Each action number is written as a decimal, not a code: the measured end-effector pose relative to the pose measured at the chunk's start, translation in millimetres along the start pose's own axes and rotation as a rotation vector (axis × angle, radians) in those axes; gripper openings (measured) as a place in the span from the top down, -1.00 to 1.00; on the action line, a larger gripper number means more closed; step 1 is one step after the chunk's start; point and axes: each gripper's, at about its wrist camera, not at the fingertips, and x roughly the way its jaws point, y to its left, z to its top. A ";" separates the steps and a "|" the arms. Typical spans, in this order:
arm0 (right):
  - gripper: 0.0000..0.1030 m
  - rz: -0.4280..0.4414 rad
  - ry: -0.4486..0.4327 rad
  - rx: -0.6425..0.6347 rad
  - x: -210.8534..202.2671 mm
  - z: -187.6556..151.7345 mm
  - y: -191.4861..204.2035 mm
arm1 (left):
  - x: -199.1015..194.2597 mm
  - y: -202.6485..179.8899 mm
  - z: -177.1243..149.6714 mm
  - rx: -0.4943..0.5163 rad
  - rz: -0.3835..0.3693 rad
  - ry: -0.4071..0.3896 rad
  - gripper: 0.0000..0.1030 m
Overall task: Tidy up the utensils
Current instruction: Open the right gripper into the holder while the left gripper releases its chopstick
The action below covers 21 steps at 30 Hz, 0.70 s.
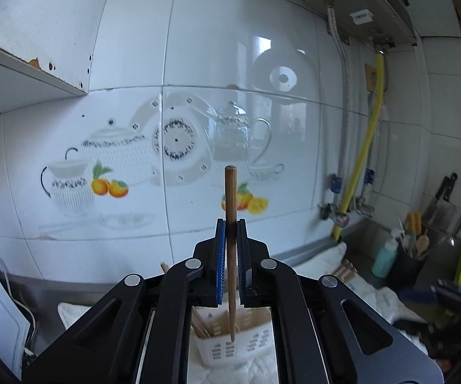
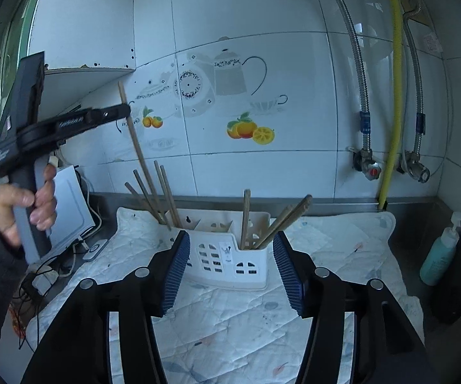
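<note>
Blue pads of the left gripper are pinching a single wooden chopstick — jaws nearly closed on it, stick running upright between them, blunt end sticking up past the fingertips, thin tip hanging down below the gripper body. Directly under that tip the white slotted utensil holder is sitting on the quilted cloth, w/ other chopsticks already leaning in it. From the right wrist cam the same stick is showing tilted, its lower end reaching down among the sticks in the left compartment; can't tell if it's touching bottom.

Right gripper is hovering w/ jaws spread wide, holding nothing. Holder is sitting straight ahead, between and just beyond the two pads. Left compartment is holding a bunch of chopsticks leaning left; right compartment is holding a few more leaning right, one standing upright.

Left gripper is showing up-left of the right one, the person's hand gripping its handle. Far right of both — teal bottle beside a dark utensil pot.
</note>
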 end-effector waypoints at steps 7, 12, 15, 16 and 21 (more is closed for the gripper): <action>-0.05 0.005 0.054 0.022 5.1 -31.6 -2.6 | 30.0 7.5 -0.5 -0.031 0.031 0.011 0.90; -0.05 0.006 0.094 0.036 14.9 -46.1 -3.5 | 44.8 8.6 -20.4 -0.031 0.035 0.067 0.89; -0.05 0.014 0.105 0.044 17.2 -51.0 -1.5 | 48.9 8.9 -28.3 -0.030 0.029 0.097 0.89; -0.05 0.013 0.107 0.041 17.3 -52.7 0.4 | 48.8 8.8 -30.1 -0.026 0.029 0.103 0.89; -0.05 0.006 0.118 0.026 15.4 -59.1 11.1 | 36.4 8.7 -33.2 -0.035 0.012 0.107 0.83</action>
